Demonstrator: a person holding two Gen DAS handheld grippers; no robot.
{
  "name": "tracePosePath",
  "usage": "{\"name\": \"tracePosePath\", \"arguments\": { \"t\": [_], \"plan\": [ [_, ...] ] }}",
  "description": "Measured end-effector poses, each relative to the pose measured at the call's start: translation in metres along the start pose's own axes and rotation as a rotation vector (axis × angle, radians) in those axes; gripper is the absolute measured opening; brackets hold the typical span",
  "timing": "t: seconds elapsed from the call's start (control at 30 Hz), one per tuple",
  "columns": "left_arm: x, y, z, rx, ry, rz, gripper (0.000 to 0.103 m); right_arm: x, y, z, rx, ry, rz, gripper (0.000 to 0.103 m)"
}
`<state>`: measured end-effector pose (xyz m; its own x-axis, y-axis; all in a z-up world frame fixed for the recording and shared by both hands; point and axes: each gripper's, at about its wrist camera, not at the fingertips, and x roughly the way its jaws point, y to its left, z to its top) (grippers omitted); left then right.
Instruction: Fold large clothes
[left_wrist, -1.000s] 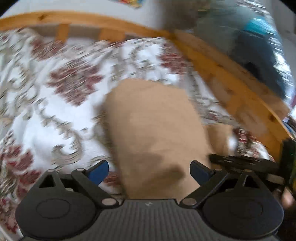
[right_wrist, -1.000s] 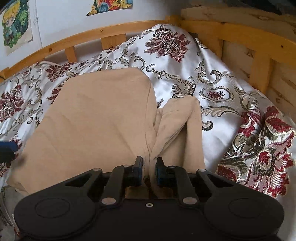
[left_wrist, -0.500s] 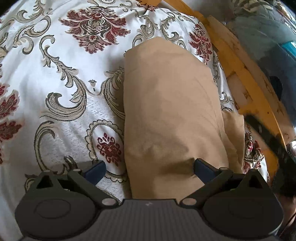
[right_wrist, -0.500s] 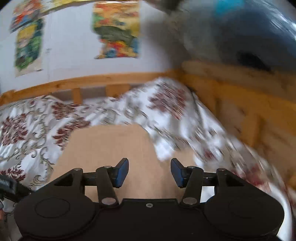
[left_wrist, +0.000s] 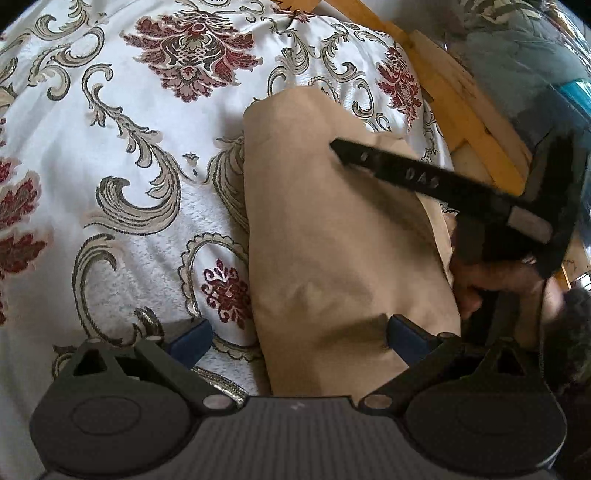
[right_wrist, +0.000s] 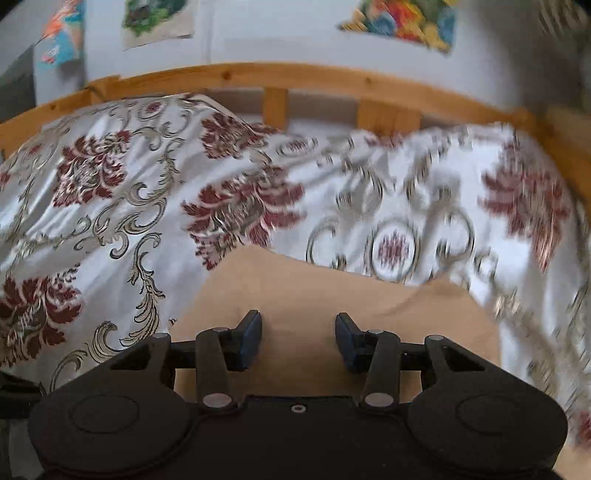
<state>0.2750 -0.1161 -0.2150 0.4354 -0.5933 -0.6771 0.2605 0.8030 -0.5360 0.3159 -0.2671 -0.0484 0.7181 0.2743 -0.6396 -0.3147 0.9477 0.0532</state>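
The tan garment (left_wrist: 340, 251) lies folded into a long, narrow stack on the bed, on top of a white bedspread (left_wrist: 122, 155) patterned with dark red flowers and grey-gold scrolls. In the left wrist view the stack runs from the lower centre up toward the wooden bed rail (left_wrist: 461, 107), with a second, lower layer of the same cloth showing along its right edge. The left gripper (left_wrist: 295, 338) is spread to its full width and holds nothing: its left blue pad sits over the bedspread just beside the garment's left edge, and its right blue pad (left_wrist: 404, 338) sits over the garment near the right edge. Whether either pad touches the surface below cannot be told. The right gripper (right_wrist: 298, 341) reaches across the garment from the right in the left wrist view, one black finger (left_wrist: 402, 173) extended above the upper part of the stack, with a hand (left_wrist: 480, 284) gripping its handle. In the right wrist view its jaws stand partly apart and are closing; only flat tan cloth (right_wrist: 332, 295) lies beneath the gap, and nothing is pinched between the pads. The right half of that view is motion-blurred. Beyond the bedspread stand the wooden headboard rail (right_wrist: 280, 75) and a white wall with colourful pictures (right_wrist: 402, 22).
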Motion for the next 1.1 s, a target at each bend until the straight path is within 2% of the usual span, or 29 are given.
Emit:
{"name": "tracePosePath", "arguments": {
  "t": [0.17,0.27,0.3,0.37,0.4,0.43,0.6,0.63,0.73,0.83,0.93,1.1],
  "plan": [
    [0.000,-0.003,-0.002,0.023,-0.006,0.009,0.103,-0.002,-0.003,-0.031,0.051,-0.106,-0.008,0.047],
    [0.000,-0.005,-0.003,0.021,-0.011,0.015,0.103,-0.021,-0.005,-0.039,0.071,-0.158,-0.047,0.051],
    [0.000,-0.006,-0.004,0.018,-0.013,0.019,0.103,-0.034,-0.005,-0.041,0.075,-0.161,-0.067,0.053],
    [0.000,-0.009,-0.004,0.018,-0.016,0.035,0.103,-0.063,-0.005,-0.047,0.076,-0.176,-0.124,0.063],
    [0.000,-0.011,-0.004,0.025,-0.017,0.046,0.103,-0.077,-0.004,-0.051,0.077,-0.178,-0.169,0.071],
    [0.001,-0.013,-0.005,0.031,-0.019,0.055,0.103,-0.091,-0.003,-0.056,0.086,-0.181,-0.209,0.074],
    [0.002,-0.018,-0.010,0.045,-0.046,0.086,0.103,-0.143,-0.011,-0.086,0.220,-0.191,-0.342,0.083],
    [0.002,-0.019,-0.011,0.042,-0.050,0.090,0.103,-0.148,-0.014,-0.092,0.234,-0.187,-0.360,0.086],
    [0.001,-0.021,-0.011,0.041,-0.052,0.103,0.103,-0.148,-0.029,-0.105,0.287,-0.160,-0.429,0.088],
    [-0.001,-0.025,-0.012,0.056,-0.059,0.123,0.103,-0.143,-0.049,-0.116,0.397,-0.161,-0.394,0.088],
    [-0.001,-0.027,-0.013,0.060,-0.066,0.134,0.103,-0.134,-0.066,-0.122,0.498,-0.127,-0.378,0.089],
    [-0.002,-0.027,-0.013,0.061,-0.061,0.136,0.103,-0.124,-0.077,-0.126,0.586,-0.124,-0.314,0.095]
  ]
}}
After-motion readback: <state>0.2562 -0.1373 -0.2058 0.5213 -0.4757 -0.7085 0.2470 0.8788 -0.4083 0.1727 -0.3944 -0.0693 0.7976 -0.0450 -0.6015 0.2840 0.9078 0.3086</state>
